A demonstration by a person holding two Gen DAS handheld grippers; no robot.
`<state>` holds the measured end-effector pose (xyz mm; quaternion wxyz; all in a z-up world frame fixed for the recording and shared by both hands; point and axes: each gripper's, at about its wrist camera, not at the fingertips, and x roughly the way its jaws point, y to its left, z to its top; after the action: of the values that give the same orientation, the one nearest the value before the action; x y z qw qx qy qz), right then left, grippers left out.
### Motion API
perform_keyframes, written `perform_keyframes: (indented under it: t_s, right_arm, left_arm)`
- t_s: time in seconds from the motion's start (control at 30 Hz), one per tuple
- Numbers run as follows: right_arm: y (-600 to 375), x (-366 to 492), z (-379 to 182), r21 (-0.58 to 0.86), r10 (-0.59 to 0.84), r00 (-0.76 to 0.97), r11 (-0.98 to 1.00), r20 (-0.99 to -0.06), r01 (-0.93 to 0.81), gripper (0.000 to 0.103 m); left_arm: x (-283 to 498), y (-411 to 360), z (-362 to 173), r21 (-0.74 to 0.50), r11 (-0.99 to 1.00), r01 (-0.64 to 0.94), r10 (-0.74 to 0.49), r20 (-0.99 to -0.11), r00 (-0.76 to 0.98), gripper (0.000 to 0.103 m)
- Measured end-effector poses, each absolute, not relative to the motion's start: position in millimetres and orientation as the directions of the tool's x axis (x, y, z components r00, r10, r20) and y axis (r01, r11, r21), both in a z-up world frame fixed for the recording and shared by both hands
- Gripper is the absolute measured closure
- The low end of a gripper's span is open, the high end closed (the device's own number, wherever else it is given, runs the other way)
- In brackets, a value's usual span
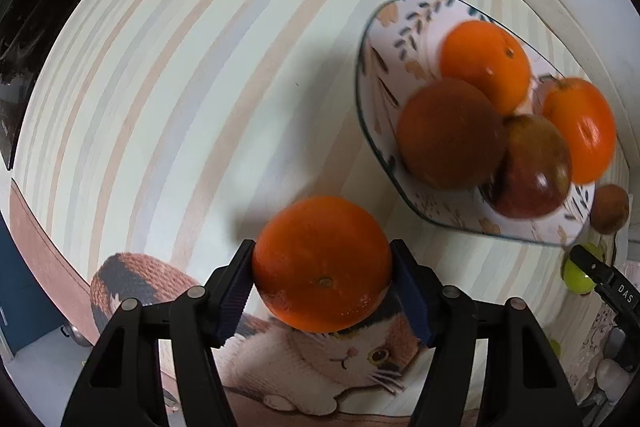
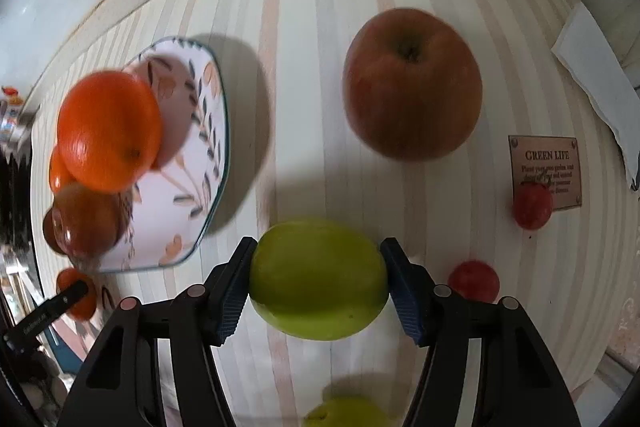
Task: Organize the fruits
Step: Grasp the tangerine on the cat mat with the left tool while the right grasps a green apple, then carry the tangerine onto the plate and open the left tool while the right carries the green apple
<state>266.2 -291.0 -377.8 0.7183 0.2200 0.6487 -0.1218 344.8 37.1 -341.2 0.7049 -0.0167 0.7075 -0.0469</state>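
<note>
The left tool (image 1: 322, 283) holds an orange (image 1: 322, 263) across its widest part, a pad pressed to each flank, low over the striped desk (image 1: 180, 87) just short of the patterned plate (image 1: 378, 39). The right tool (image 2: 318, 279) holds a green fruit (image 2: 318, 279) the same way, pads on both sides.

Both fruits look firm and round with smooth skin, so I judge they could roll or slip if gripped off-centre; taking them at the equator, as here, seems safest. The orange probably gives a little; the green fruit looks harder and glossier.

The plate already carries several oranges and a dark red apple (image 1: 532, 171), blurred and overlapping, so what lies beneath them is hidden. A large apple (image 2: 412, 83) and two small red fruits sit loose on the desk. Whether either held fruit rests on the desk, I cannot tell.
</note>
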Motion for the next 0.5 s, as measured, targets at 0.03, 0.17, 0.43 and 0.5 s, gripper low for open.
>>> perform_keyframes:
  t_s: [0.03, 0.17, 0.43, 0.5]
  right_arm:
    - [-283, 263, -376, 0.167, 0.122, 0.128, 0.883, -0.984, 0.44, 0.038]
    - [-236, 248, -368, 0.209, 0.181, 0.115, 0.921, -0.977, 0.329, 0.038]
    - [-176, 228, -385, 0.224, 0.223, 0.027, 0.956, -0.974, 0.189, 0.038]
    - [-172, 223, -392, 0.224, 0.226, 0.015, 0.955, -0.974, 0.193, 0.038]
  left_arm:
    - [341, 34, -339, -0.094, 0.994, 0.053, -0.093, -0.996, -0.006, 0.039]
    - [314, 19, -334, -0.125, 0.987, 0.105, -0.123, -0.992, -0.032, 0.039]
    - [274, -6, -349, -0.141, 0.974, 0.178, -0.125, -0.987, -0.099, 0.039]
    - [276, -8, -349, -0.137, 0.972, 0.19, -0.121, -0.988, -0.092, 0.039]
